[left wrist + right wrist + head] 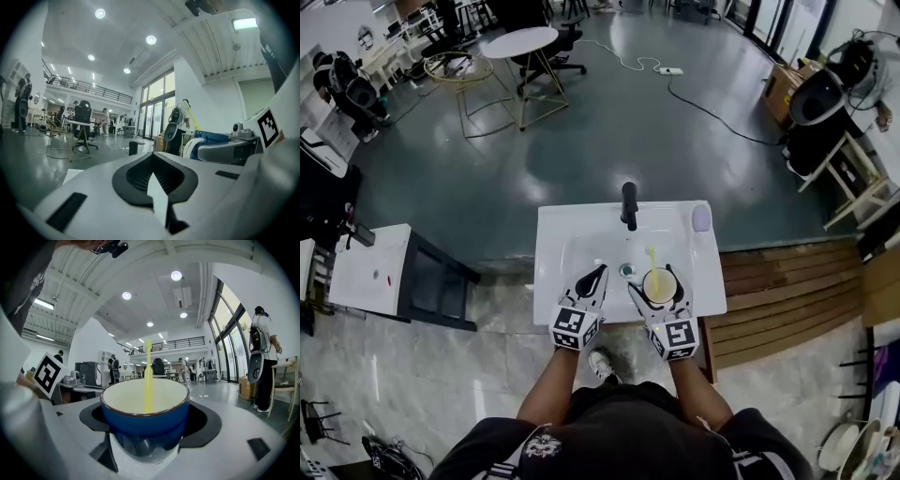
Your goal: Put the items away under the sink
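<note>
A: Where is the cup right now?
B: The blue cup [145, 420], cream-coloured inside, is upright in the right tongs [657, 281]. They stand wide and are closed on the cup's wall from both sides.
A: Anything in it?
B: A yellow stick [148, 376] stands in it and rises well above the rim. In the head view it leans toward about 11 o'clock. It may be a straw or a brush handle, but its top end is too small to tell.
A: And where is that against the sink?
B: Over the front part of the white sink [555, 230], at roughly 3 o'clock from the drain [626, 270]. The black faucet [629, 204] is at 12 o'clock from the drain, well apart from the cup.
A: The other hand?
B: The left tongs [597, 275] are fully together, with nothing between them. Their tips are over the basin at 9 o'clock from the drain, near the right tongs. Both point roughly toward 12 o'clock, side by side.
A: Anything else on the sink?
B: A small lilac object [701, 217] lies on the rim at the far right corner, about 1 o'clock from the cup. The person [619, 431] holding the tongs stands at the sink's 6 o'clock edge.
</note>
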`<state>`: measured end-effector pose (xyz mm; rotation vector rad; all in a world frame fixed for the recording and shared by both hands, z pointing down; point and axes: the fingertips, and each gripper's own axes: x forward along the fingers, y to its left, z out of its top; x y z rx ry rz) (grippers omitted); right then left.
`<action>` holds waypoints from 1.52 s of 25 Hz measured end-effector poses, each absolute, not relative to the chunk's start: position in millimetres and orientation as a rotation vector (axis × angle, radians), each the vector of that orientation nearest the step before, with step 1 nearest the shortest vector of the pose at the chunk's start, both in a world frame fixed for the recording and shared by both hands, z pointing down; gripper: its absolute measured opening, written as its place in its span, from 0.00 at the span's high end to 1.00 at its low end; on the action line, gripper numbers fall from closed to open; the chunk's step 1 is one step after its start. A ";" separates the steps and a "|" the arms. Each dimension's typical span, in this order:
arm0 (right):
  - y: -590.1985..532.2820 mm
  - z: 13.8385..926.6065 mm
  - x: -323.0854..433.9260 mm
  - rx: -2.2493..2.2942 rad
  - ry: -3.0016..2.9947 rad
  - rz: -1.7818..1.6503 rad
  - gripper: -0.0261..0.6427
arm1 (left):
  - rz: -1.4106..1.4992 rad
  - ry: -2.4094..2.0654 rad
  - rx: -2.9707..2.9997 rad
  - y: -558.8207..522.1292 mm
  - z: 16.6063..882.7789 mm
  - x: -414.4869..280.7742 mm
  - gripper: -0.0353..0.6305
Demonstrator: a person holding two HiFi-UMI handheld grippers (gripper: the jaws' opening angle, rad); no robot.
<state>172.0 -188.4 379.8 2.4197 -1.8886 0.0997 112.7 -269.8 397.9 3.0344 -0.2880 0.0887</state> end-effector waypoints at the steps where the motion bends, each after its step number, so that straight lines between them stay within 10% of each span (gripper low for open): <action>1: -184.7 377.9 168.2 2.414 -1.905 0.103 0.33 | 0.083 -0.296 3.025 -264.6 396.0 108.7 0.95; 38: 6.5 363.2 7.9 2.247 -2.125 0.052 0.33 | 0.011 -0.538 3.051 -46.9 363.9 -62.3 0.95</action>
